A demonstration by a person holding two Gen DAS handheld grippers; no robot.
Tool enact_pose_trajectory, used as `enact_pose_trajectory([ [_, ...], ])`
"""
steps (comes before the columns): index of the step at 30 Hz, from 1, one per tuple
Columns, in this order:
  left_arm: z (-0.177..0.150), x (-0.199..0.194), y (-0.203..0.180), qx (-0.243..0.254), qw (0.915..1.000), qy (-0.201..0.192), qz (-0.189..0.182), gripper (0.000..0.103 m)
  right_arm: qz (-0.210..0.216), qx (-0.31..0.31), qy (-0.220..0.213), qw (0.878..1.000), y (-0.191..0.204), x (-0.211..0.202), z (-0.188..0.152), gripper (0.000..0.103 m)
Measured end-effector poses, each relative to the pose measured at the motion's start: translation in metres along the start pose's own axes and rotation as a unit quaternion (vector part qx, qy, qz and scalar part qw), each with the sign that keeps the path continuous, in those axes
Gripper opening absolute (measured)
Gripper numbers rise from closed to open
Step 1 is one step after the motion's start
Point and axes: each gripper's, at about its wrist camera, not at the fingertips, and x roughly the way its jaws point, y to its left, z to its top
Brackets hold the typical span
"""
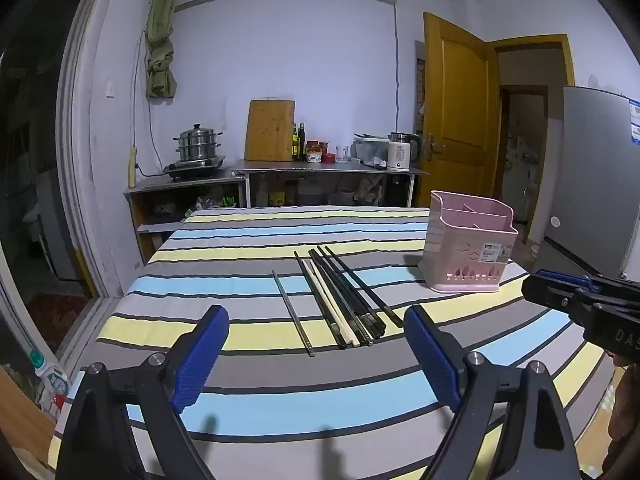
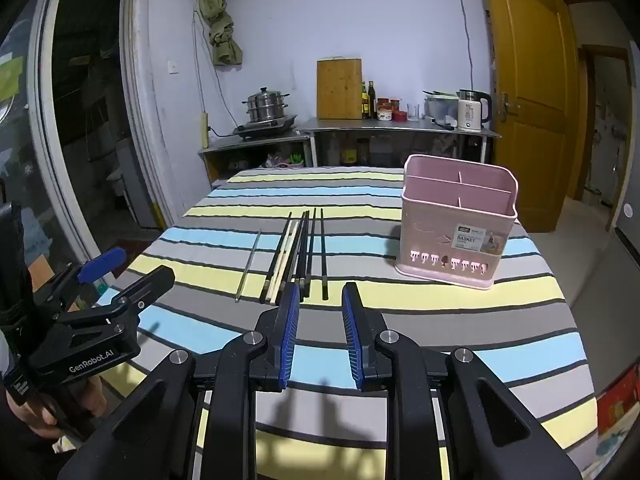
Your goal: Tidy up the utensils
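Left wrist view: left gripper (image 1: 316, 356) low in frame, jaws spread wide, nothing between. Bundle of chopsticks (image 1: 344, 296) lay at centre on the striped tablecloth (image 1: 240, 236), one metal chopstick (image 1: 293, 313) apart to their left. Pink utensil basket (image 1: 468, 248) stood at right, compartments bare.

Right wrist view: right gripper (image 2: 320, 332) at bottom centre, jaws narrowly parted, pinching nothing, tips just short of the chopsticks' near ends. Basket at right; left gripper at left edge, held by a hand (image 2: 36, 412).
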Motion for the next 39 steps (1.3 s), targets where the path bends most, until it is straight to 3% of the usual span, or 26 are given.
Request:
enact_pose_trajectory([
  [39, -0.0016, -0.0010, -0.0015, 0.003, 1.0000, -0.004, -0.002, 0.089, 0.002, 0.003, 0.007, 1.000, 0.0004, 0.0060, -0.0038, 0.023],
])
